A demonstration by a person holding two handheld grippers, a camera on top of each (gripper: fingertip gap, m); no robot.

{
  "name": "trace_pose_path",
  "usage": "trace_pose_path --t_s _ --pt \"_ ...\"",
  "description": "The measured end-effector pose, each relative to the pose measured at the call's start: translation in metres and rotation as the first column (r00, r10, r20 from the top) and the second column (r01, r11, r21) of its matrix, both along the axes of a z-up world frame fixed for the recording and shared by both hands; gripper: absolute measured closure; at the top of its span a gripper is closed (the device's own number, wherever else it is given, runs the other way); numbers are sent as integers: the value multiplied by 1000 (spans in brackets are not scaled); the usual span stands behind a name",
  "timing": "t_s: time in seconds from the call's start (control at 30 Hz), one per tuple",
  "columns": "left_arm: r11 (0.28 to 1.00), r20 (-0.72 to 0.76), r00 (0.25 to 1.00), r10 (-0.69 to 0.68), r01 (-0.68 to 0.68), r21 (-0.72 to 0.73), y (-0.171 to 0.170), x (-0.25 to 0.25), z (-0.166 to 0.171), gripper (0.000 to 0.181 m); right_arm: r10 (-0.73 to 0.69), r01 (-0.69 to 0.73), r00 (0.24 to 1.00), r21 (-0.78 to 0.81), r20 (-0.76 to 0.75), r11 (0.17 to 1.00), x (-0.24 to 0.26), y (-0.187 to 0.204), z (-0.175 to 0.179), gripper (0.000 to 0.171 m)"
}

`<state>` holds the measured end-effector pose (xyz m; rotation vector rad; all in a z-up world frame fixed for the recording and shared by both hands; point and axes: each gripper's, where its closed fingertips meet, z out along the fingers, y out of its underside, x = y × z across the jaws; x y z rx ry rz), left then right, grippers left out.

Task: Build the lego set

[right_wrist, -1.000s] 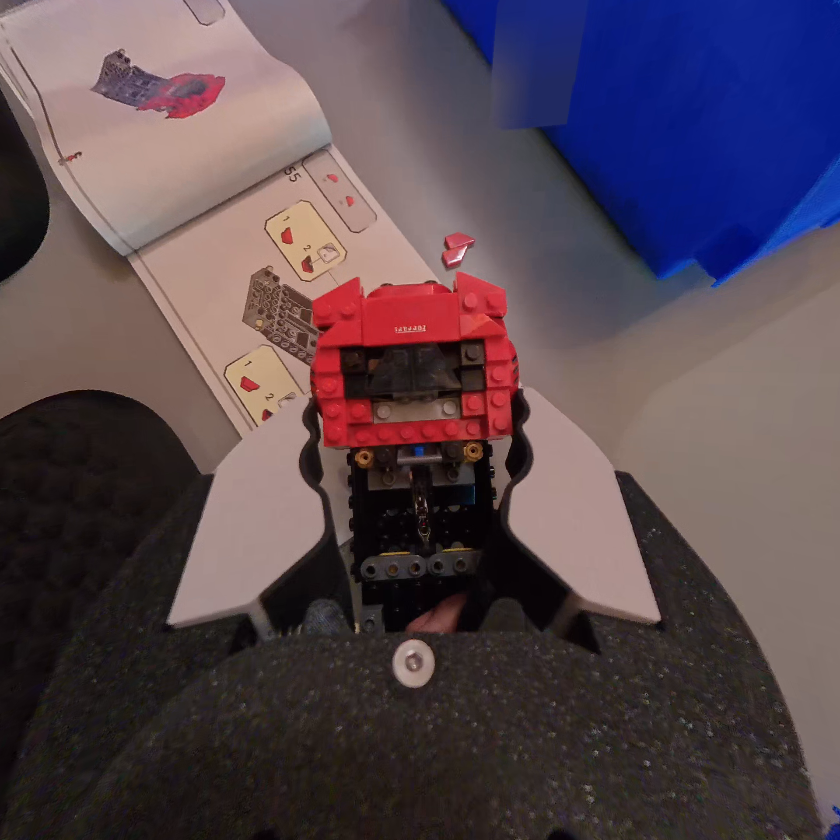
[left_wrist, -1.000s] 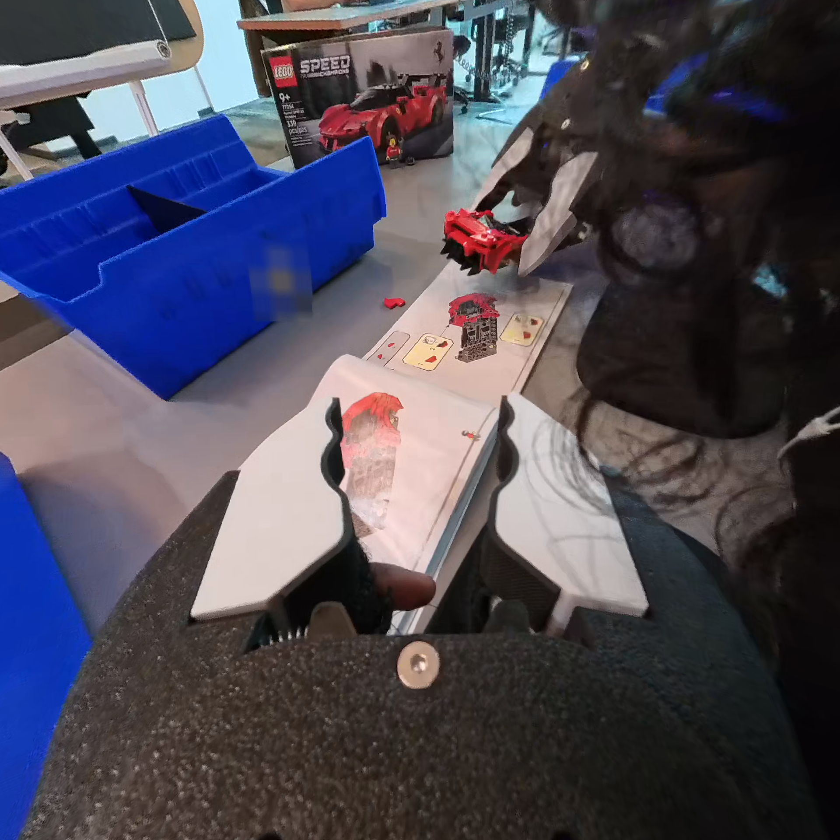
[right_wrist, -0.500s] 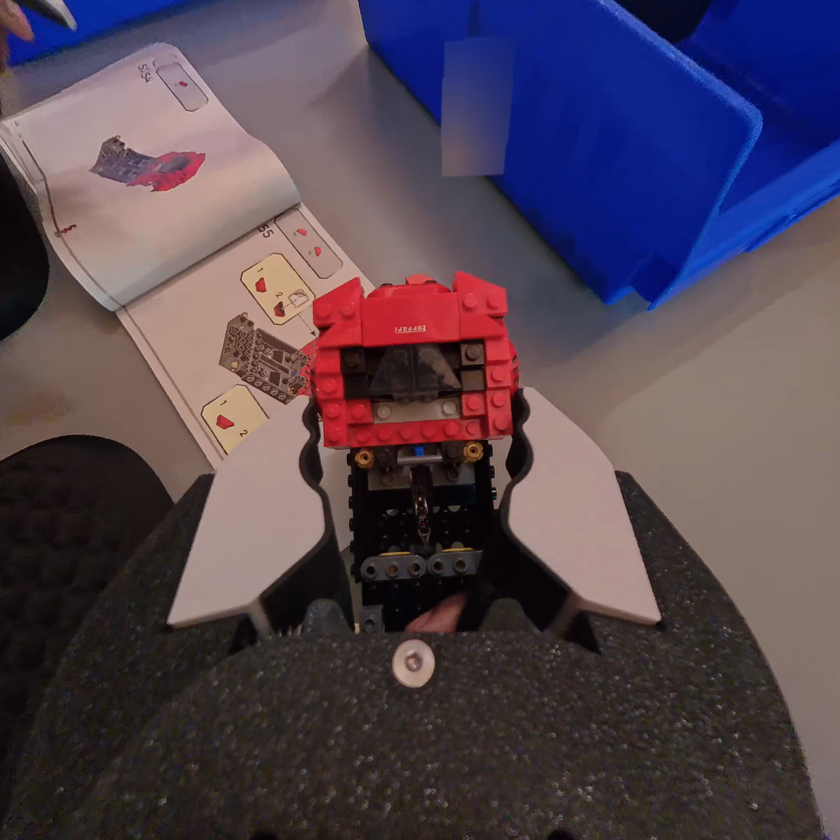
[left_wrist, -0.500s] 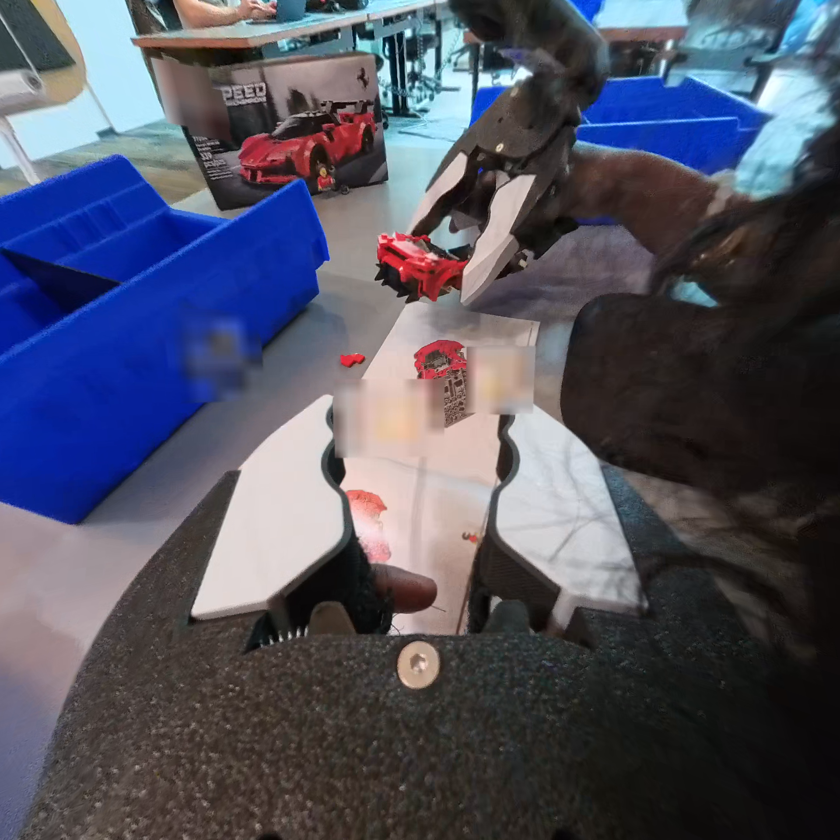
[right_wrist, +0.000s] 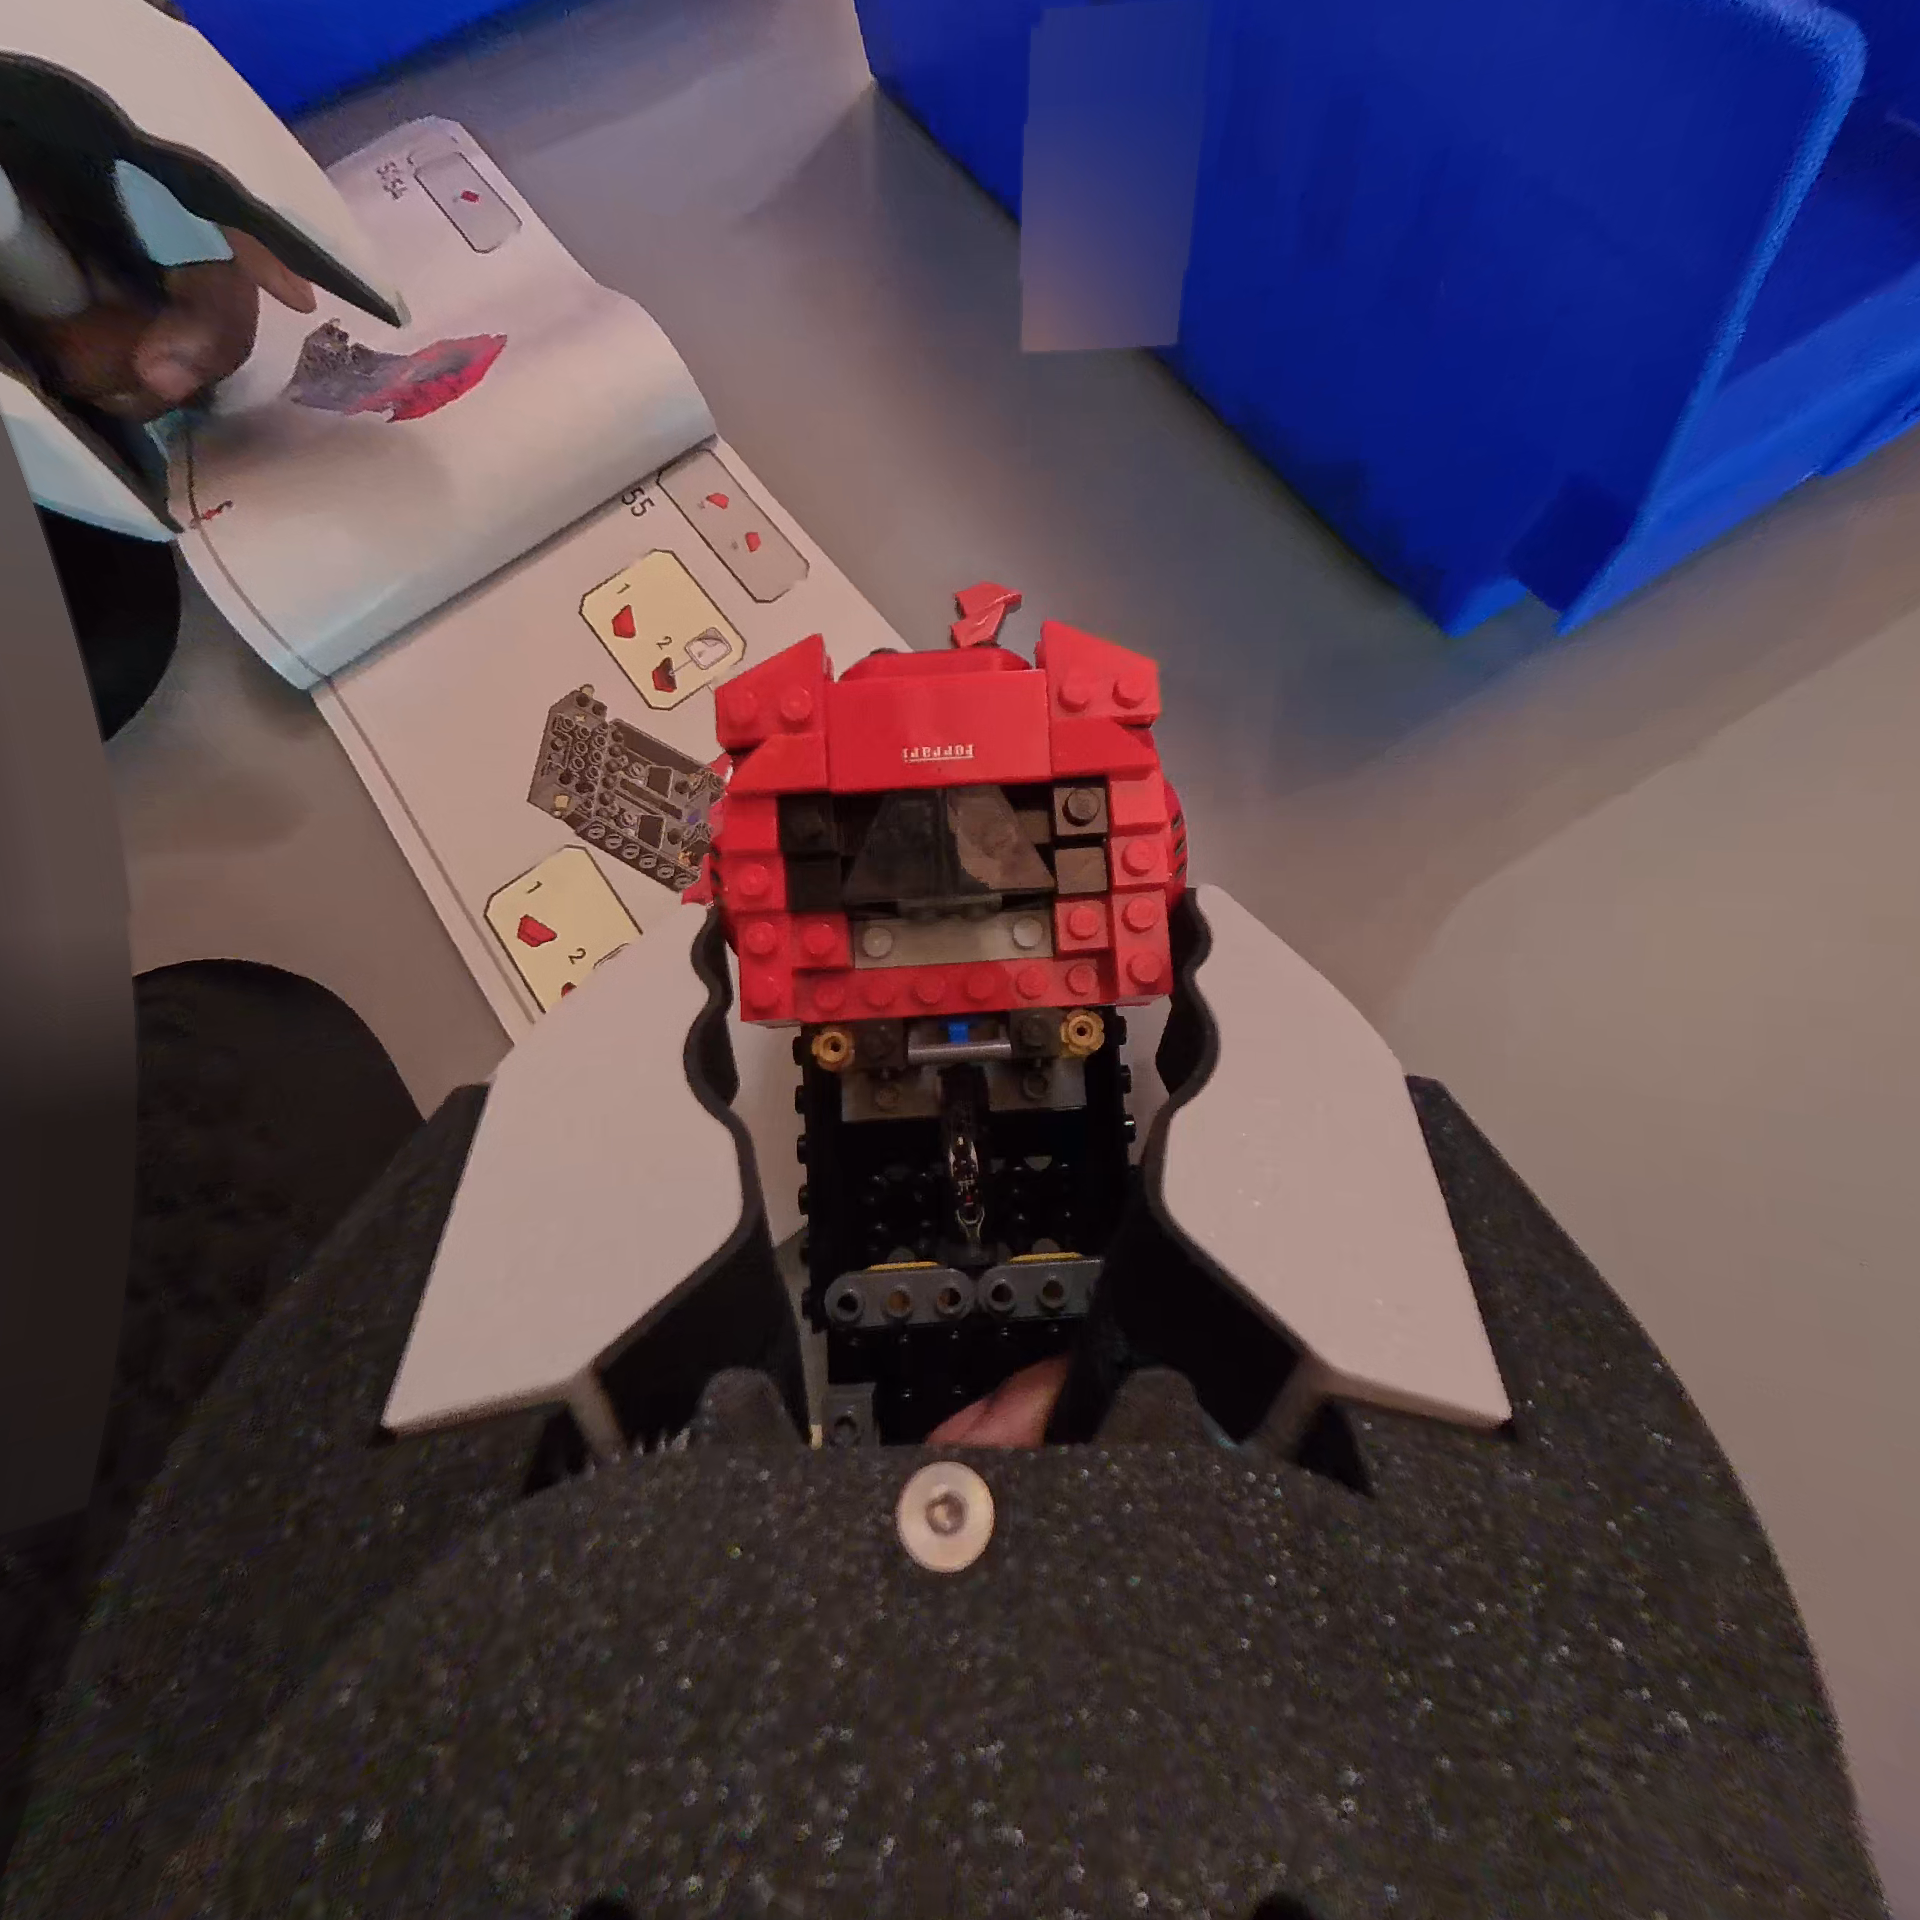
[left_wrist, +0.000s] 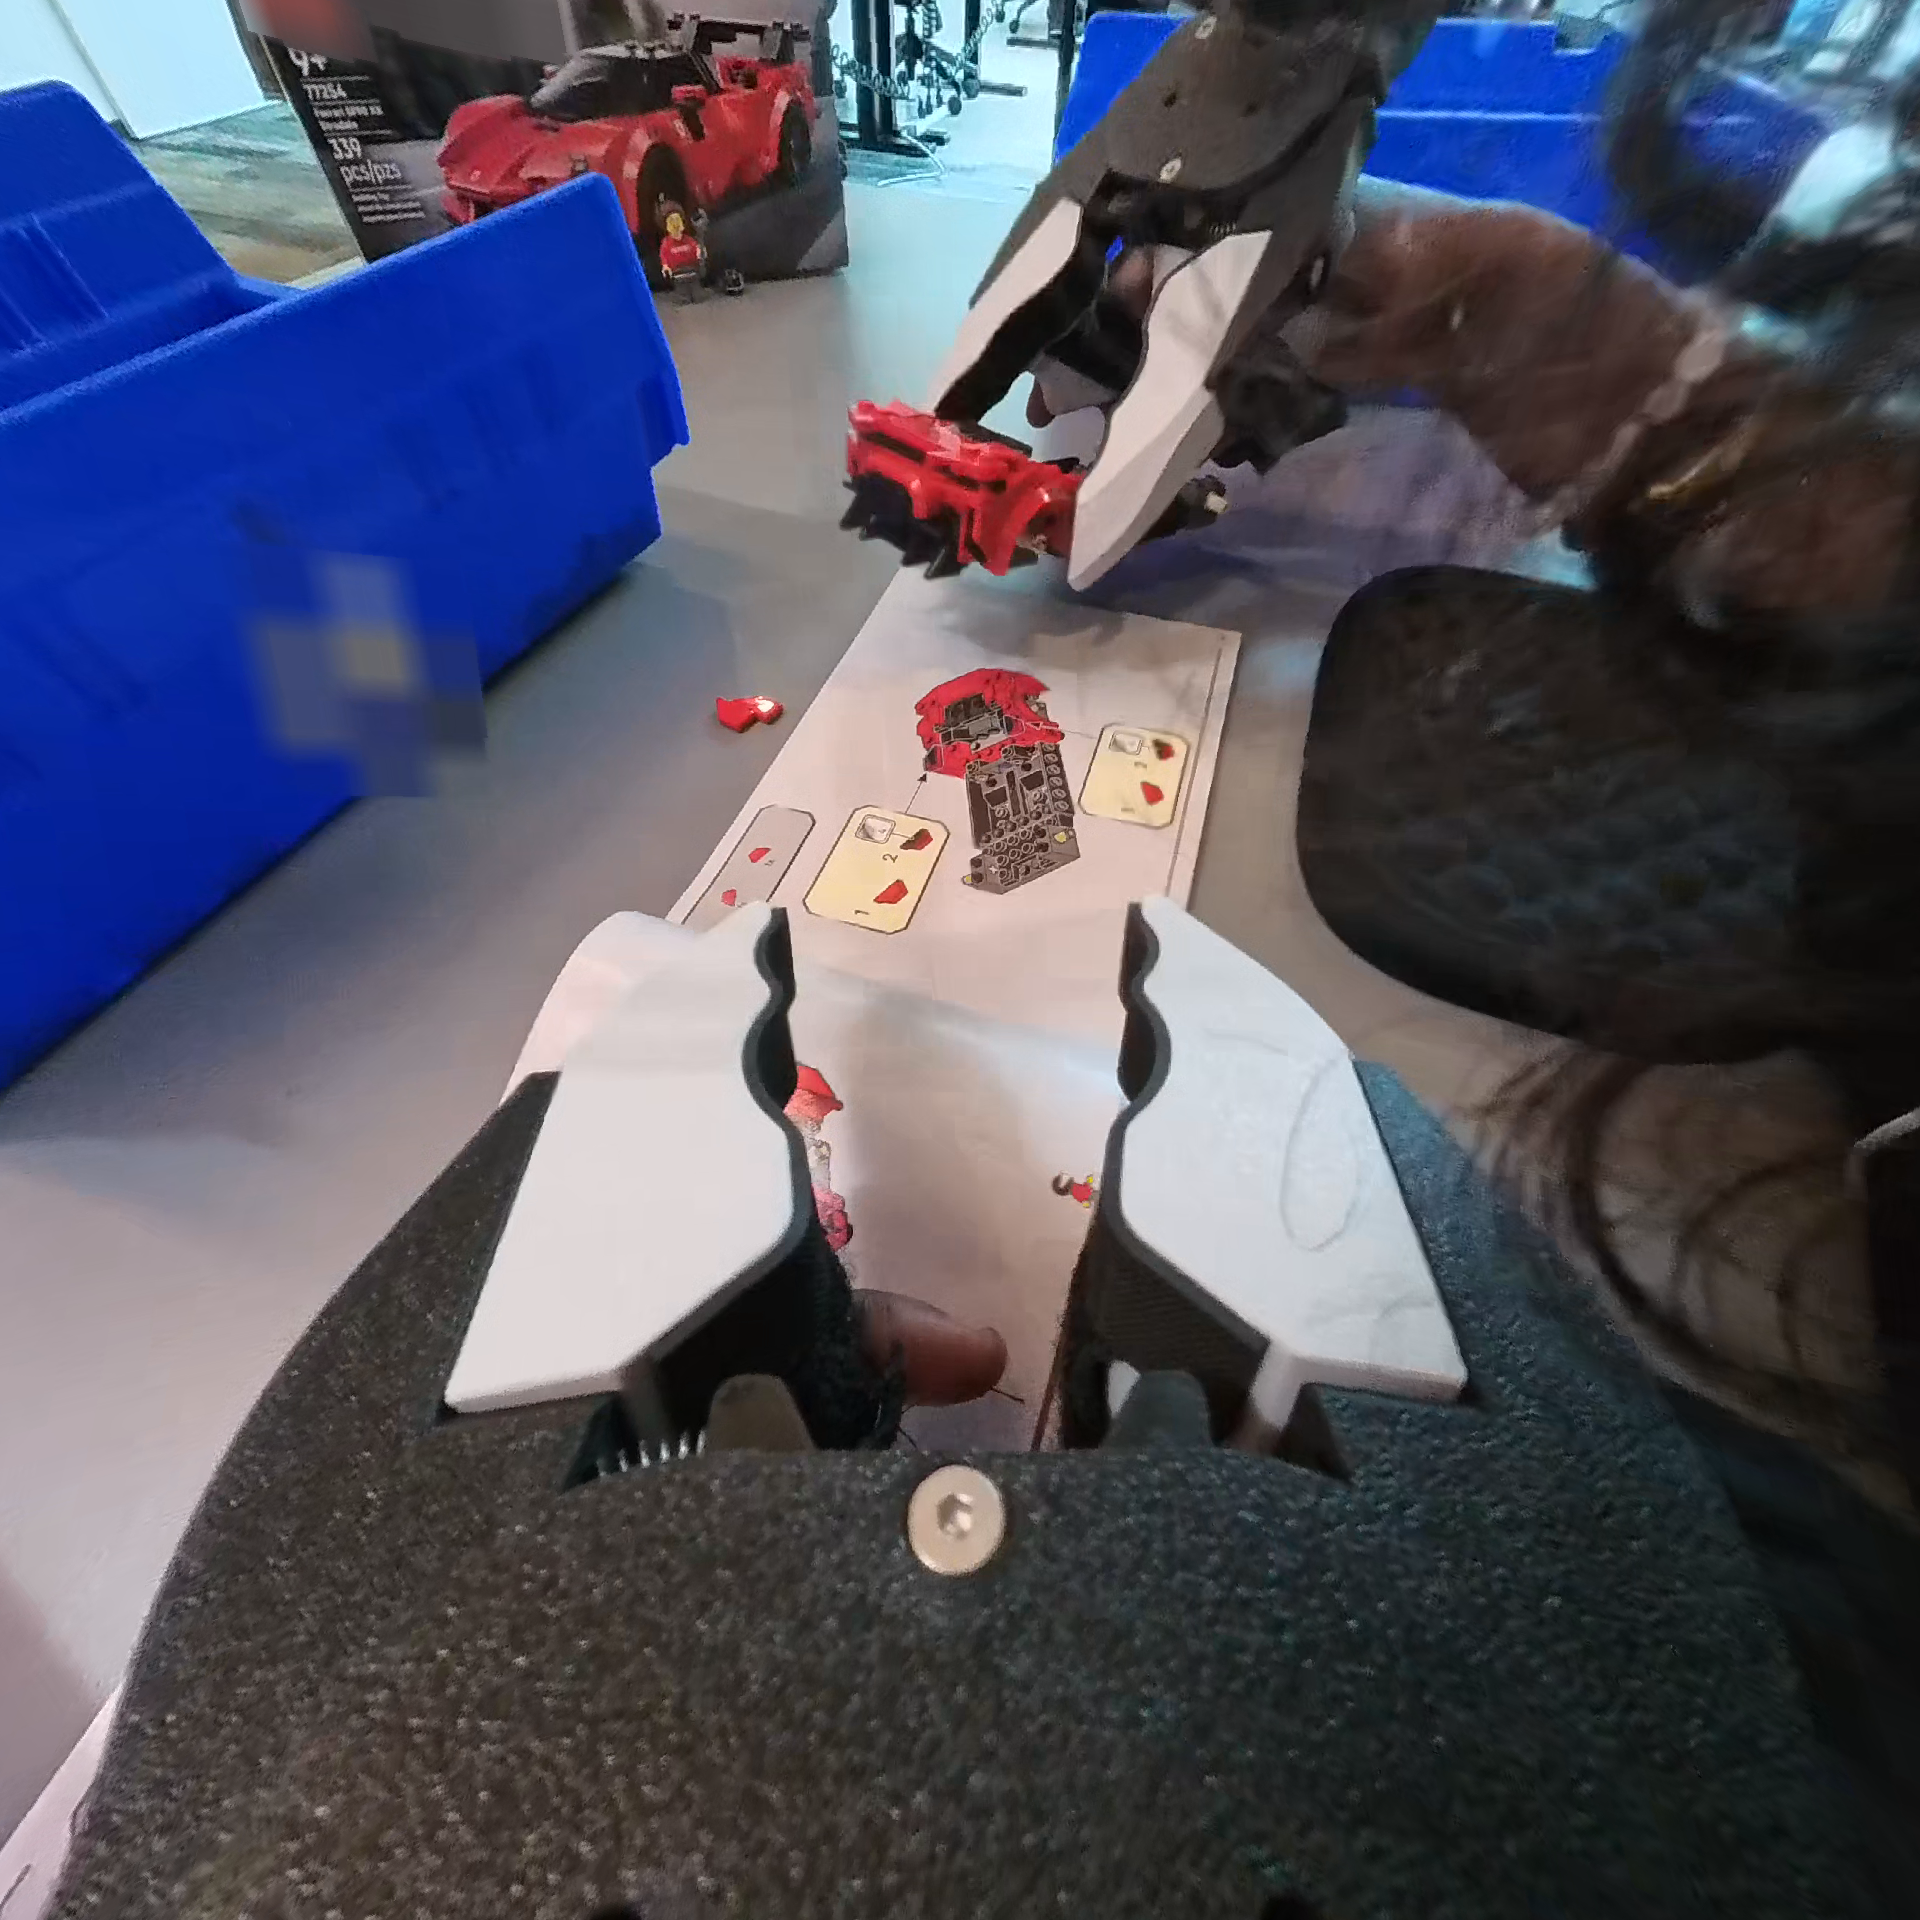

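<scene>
My right gripper [right_wrist: 951, 925] is shut on a partly built lego car [right_wrist: 940, 831] with a red body and black chassis. It holds the car above the table, at the far end of the open instruction booklet [right_wrist: 468, 488]. The left wrist view shows that gripper [left_wrist: 1023, 488] and the car [left_wrist: 935, 488] from the front. My left gripper [left_wrist: 956, 925] is open and empty, low over the near page of the booklet [left_wrist: 1143, 675]. It also shows at the top left of the right wrist view [right_wrist: 286, 426]. Two small loose red pieces [left_wrist: 748, 712] lie on the table beside the booklet.
A large blue bin [left_wrist: 312, 468] stands left of the booklet and is close ahead in the right wrist view [right_wrist: 1455, 312]. The lego set box [left_wrist: 623, 135] and a minifigure [left_wrist: 681, 255] stand at the back. A black textured object [left_wrist: 1558, 810] lies right of the booklet.
My left gripper has moved forward over the booklet toward the right gripper and now appears in the right wrist view. The right gripper keeps its hold on the car.
</scene>
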<state>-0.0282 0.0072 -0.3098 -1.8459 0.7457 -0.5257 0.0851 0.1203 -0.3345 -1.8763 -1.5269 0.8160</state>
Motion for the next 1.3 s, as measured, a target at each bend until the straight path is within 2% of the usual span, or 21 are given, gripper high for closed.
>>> trace_pose_path --t_s 0.9,1.3 --pt "999 47 999 14 -12 -42 2 -4 0 124 79 -78 997 -28 22 997 -4 -14 -8 91" --pt "998 50 999 20 -17 -60 3 -5 -2 124 158 -157 987 -30 38 987 -9 -29 -11 91"
